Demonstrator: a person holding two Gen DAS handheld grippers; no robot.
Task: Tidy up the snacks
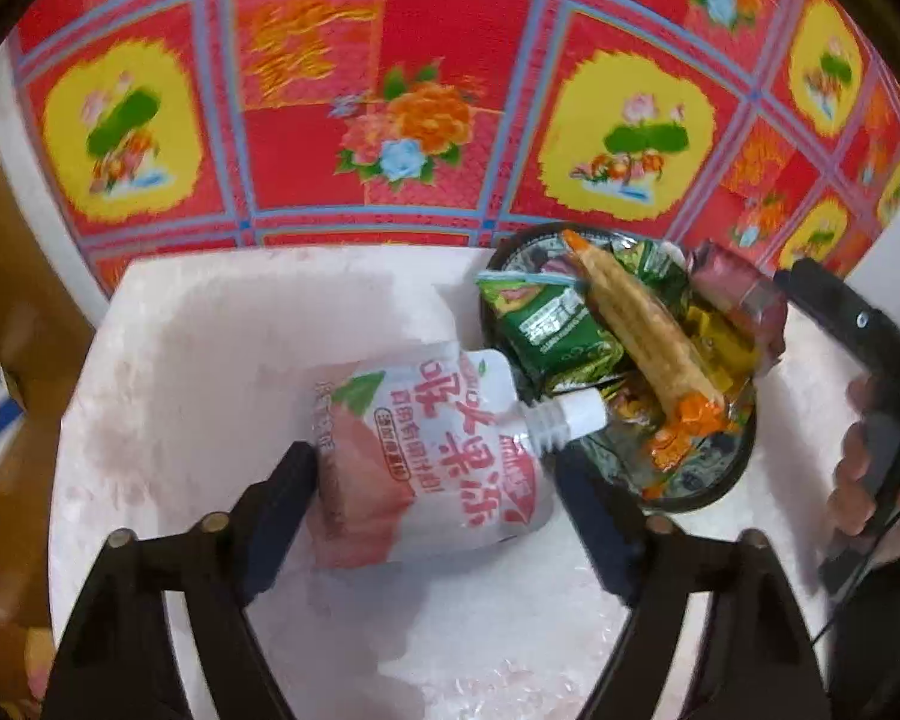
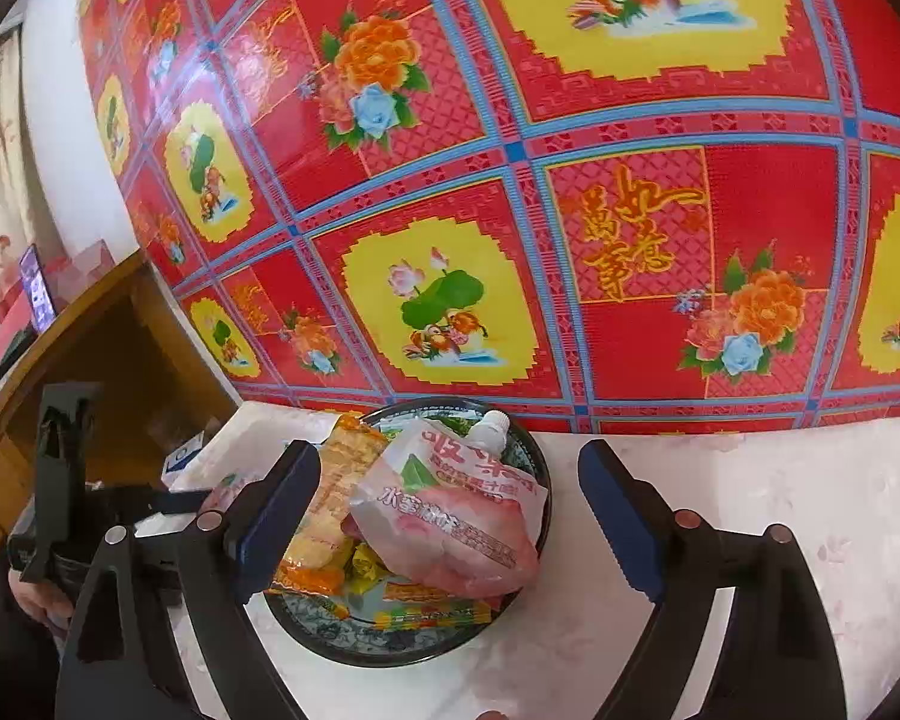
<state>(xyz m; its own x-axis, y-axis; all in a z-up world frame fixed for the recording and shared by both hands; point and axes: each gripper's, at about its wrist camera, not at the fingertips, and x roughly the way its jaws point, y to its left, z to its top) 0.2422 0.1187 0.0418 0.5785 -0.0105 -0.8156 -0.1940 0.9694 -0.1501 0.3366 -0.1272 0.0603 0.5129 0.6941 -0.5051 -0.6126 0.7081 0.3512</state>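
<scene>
On the pale worktop (image 1: 168, 360), a peach jelly pouch (image 1: 426, 456) lies between the left gripper's (image 1: 435, 516) parted jaws, beside the snack-filled dark bowl (image 1: 720, 480). The right gripper (image 2: 450, 516) hangs over that bowl, jaws wide apart around a second jelly pouch (image 2: 450, 516) resting atop the snacks.

Behind the table a big sheet (image 2: 510, 180) covers the wall, bright red, crossed by blue grid lines, with yellow panels of lotus and ducks, orange peonies and gold lettering. It shines a little under the room light. The table (image 2: 780, 510) itself wears a pale pink-white marbled top, pushed right up to that sheet. Off to the left, a strip of white wall (image 2: 66, 138), then a brown wooden cabinet (image 2: 108, 348) with a small lit screen (image 2: 36, 291) standing on its top. Pink boxes sit beside it, blurred.
</scene>
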